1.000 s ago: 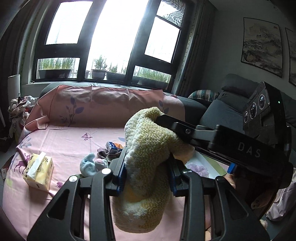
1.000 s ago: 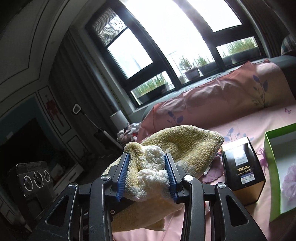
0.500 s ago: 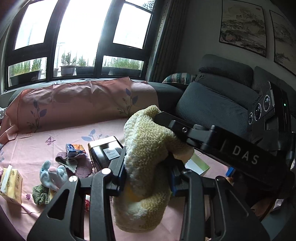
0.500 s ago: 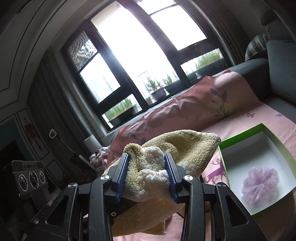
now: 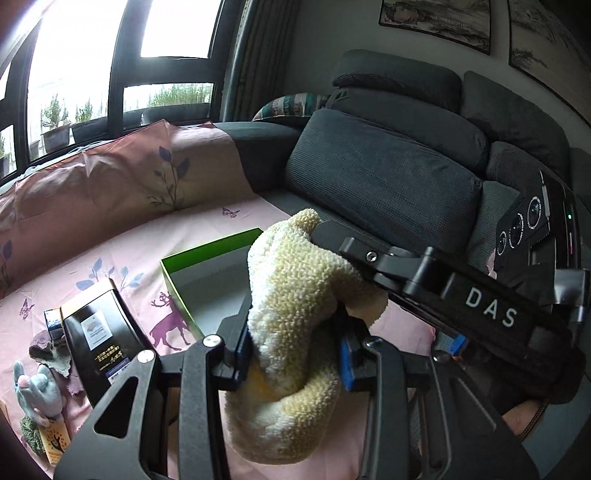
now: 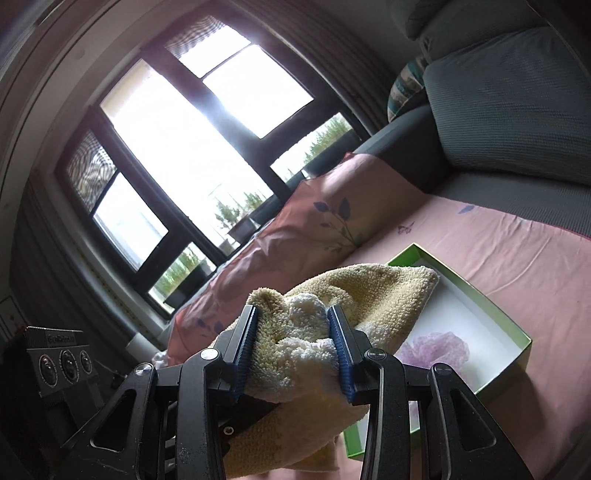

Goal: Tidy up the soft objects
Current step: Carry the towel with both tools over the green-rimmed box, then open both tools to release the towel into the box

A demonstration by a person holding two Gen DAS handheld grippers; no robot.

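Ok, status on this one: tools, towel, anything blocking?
Both tools, left and right, shut on yellow towel. Towel airborne. Green box holds purple puff; nothing blocking.

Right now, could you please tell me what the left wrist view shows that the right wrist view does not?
Only the left wrist view shows the black box, the grey plush toy and the purple cloth beside it, plus the wall paintings.

Only the right wrist view shows the purple puff lying inside the green box, and the whole window.

Both show the yellow towel clamped by the left tongs and the right tongs, the green box, the pink sheet and the grey sofa cushions.
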